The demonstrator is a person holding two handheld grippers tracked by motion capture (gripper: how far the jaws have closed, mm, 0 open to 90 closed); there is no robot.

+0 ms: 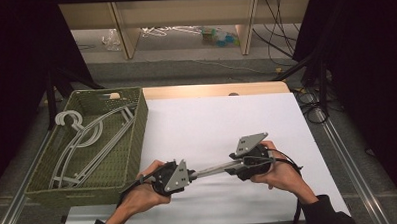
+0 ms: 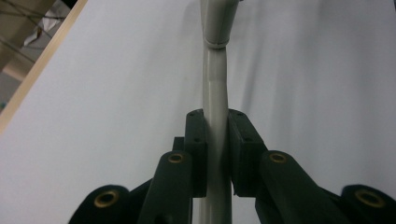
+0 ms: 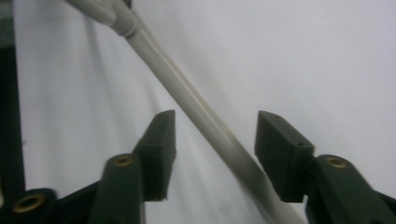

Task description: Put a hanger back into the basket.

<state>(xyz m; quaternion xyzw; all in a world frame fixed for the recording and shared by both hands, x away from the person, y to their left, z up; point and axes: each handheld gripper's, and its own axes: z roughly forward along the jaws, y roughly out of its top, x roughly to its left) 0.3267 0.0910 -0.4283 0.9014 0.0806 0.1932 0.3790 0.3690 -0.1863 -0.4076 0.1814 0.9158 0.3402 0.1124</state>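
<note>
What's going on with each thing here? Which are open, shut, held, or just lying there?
Left gripper: shut on the grey rod, jaws pressed against both its sides.
Right gripper: open, jaws apart on either side of the rod, not touching it.
Grey rod: held between the two grippers above the white table.
Green basket: open-topped, at the table's left edge.
Grey hangers: lying loose inside the basket.

Two grippers, one basket, several hangers

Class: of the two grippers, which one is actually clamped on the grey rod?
The left gripper: its jaws press the grey rod from both sides. The right gripper stands open around it.
</note>
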